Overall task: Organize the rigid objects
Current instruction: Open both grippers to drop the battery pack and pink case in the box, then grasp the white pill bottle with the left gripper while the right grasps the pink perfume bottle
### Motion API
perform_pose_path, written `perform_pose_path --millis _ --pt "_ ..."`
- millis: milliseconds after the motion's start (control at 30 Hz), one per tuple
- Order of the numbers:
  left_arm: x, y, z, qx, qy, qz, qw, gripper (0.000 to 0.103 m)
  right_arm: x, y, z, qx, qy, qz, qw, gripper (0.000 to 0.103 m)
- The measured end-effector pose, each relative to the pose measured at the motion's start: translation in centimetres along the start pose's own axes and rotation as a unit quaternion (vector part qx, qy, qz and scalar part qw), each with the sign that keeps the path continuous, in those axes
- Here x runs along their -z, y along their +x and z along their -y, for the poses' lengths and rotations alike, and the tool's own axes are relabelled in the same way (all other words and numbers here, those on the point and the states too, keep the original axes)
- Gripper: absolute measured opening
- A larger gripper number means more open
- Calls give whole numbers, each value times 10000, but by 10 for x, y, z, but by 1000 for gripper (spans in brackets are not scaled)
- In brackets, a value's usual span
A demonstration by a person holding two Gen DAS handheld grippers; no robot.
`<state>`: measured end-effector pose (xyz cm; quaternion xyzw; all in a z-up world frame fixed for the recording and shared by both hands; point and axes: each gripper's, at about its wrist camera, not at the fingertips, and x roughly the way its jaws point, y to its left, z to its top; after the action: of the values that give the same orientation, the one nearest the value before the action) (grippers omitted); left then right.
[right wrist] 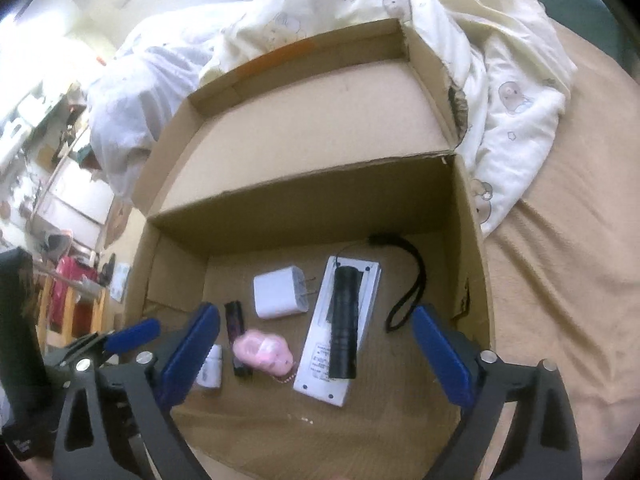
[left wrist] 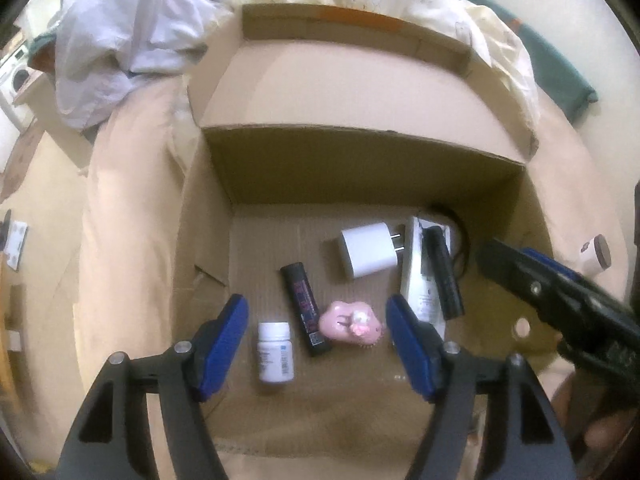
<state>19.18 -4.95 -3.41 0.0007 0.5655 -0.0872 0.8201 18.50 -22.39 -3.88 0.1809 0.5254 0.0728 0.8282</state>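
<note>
An open cardboard box (left wrist: 360, 168) (right wrist: 304, 208) lies on a bed. On its floor are a white charger (left wrist: 370, 254) (right wrist: 278, 294), a black tube (left wrist: 306, 314) (right wrist: 236, 320), a pink plush charm (left wrist: 348, 322) (right wrist: 260, 350) and a white pill bottle (left wrist: 275, 352) (right wrist: 211, 368). A black flashlight (left wrist: 442, 272) (right wrist: 344, 320) rests on a white remote (left wrist: 418, 292) (right wrist: 320, 372). My left gripper (left wrist: 316, 308) hangs open above the bottle, tube and charm, touching none. My right gripper (right wrist: 314, 314) stands wide open over the remote and flashlight, holding nothing.
The box lid (right wrist: 304, 112) stands folded back. A crumpled quilt (right wrist: 500, 80) lies behind and to the right of the box, on a beige sheet (right wrist: 560, 260). A small round jar (left wrist: 596, 254) sits outside the box's right wall. Room furniture shows far left.
</note>
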Motion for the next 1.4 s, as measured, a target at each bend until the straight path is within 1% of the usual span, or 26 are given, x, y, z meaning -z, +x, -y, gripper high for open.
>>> perform_pose_path --millis 100,200,433,533,633,700,800,900,1000,1233,1300,1400 --pt "1 -2 1 -57 8 -20 10000 69 0 0 -1 -13 7 47 10000 103" --pt "1 -2 -1 -31 -71 -23 10000 69 1 -1 -3 105 -79 90 9999 103" --pt "2 -9 -2 -137 -69 85 9998 69 2 -2 0 158 -39 72 9998 103" --pt "0 -9 0 -155 19 5 9999 69 1 -6 2 158 33 92 9998 103" --pt "1 -20 -1 -266 32 81 9996 69 0 -10 4 46 157 54 9999 103" --pt "1 -26 -1 -234 68 72 9997 69 1 -16 2 55 103 82 9999 103" --pt "5 -38 0 -261 156 136 9994 69 6 -21 -2 76 -4 10 10000 103" --pt "11 -49 0 -283 185 211 9992 69 12 -29 -2 25 29 -53 10000 103" --pt "21 -56 -2 -200 119 184 9996 69 16 -37 -4 -7 -8 -66 10000 103" --pt "52 -73 -5 -75 70 139 9999 69 37 -56 -8 100 -182 -189 9996 103" --pt "64 -73 -5 -29 57 61 10000 69 45 -59 -6 117 -183 -255 9994 103" --pt "84 -68 -4 31 44 -159 9999 69 57 -63 -3 98 -133 -380 9991 103"
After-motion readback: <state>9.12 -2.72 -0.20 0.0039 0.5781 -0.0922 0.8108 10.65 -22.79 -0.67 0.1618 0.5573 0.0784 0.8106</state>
